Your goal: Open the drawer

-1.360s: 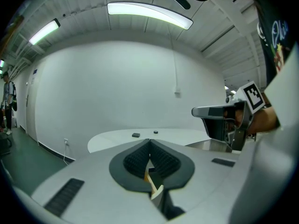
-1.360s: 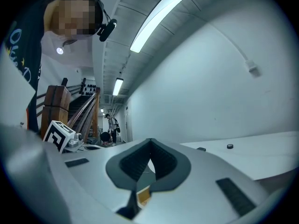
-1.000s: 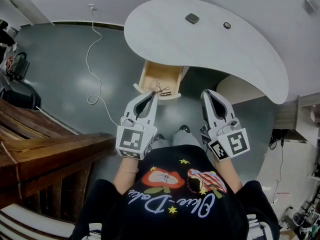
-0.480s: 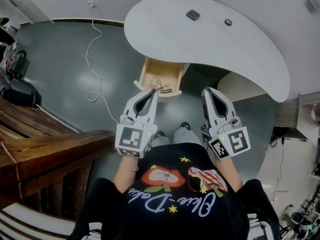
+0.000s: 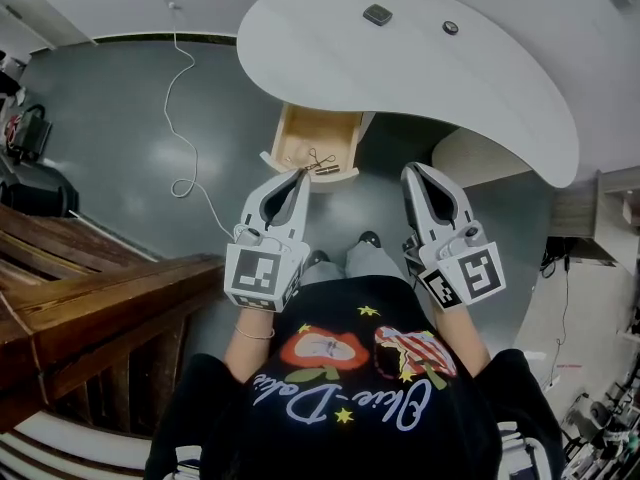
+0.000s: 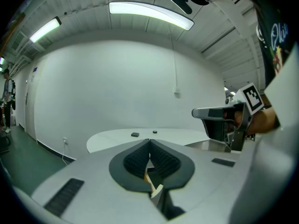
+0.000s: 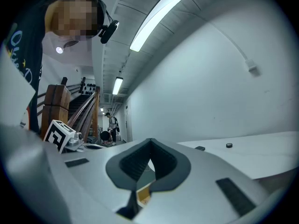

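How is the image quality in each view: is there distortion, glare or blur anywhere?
Head view: wide-angle bending toward the edges; even light on the table, no glare, sharp. Left gripper view: round black border; the ceiling lamp is overexposed. Right gripper view: same border, another bright lamp strip, a mosaic patch at top left.

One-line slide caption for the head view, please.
Wooden drawer stands open under the curved white table; the person's left tongs and right tongs, both shut, hover in front of it.

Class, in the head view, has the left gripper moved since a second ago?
No. The left gripper keeps its tip at the front of the open drawer under the table; only the camera shifted.
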`<move>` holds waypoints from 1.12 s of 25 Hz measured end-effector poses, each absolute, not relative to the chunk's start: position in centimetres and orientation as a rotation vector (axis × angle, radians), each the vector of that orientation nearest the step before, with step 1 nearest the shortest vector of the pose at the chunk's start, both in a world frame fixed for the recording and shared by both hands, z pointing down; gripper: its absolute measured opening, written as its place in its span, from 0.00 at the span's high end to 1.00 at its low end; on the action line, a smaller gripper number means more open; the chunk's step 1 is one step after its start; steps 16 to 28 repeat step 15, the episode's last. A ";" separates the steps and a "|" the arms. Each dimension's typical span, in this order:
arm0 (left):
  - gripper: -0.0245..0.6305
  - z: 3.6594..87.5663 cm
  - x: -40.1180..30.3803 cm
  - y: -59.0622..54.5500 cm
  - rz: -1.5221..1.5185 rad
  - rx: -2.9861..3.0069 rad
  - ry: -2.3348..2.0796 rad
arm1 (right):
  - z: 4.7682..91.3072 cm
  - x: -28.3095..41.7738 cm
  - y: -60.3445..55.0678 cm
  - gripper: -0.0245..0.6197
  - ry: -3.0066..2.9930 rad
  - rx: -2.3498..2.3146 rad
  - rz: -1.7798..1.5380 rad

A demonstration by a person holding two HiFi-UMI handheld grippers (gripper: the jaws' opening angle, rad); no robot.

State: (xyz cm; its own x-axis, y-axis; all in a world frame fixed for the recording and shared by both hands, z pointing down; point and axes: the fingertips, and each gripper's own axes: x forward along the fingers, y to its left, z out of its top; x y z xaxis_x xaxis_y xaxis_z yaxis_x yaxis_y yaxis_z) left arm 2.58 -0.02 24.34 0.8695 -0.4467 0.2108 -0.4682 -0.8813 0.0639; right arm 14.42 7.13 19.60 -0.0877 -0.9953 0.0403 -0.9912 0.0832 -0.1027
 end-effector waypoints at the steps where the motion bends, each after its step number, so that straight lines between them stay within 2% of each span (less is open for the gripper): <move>1: 0.96 24.3 2.7 0.1 0.288 2.934 -0.715 | 19.6 14.5 7.2 0.97 2.289 -2.093 -0.157; 28: 0.96 23.9 3.8 0.8 0.294 2.964 -0.675 | 19.9 15.2 7.3 0.97 2.310 -2.079 -0.152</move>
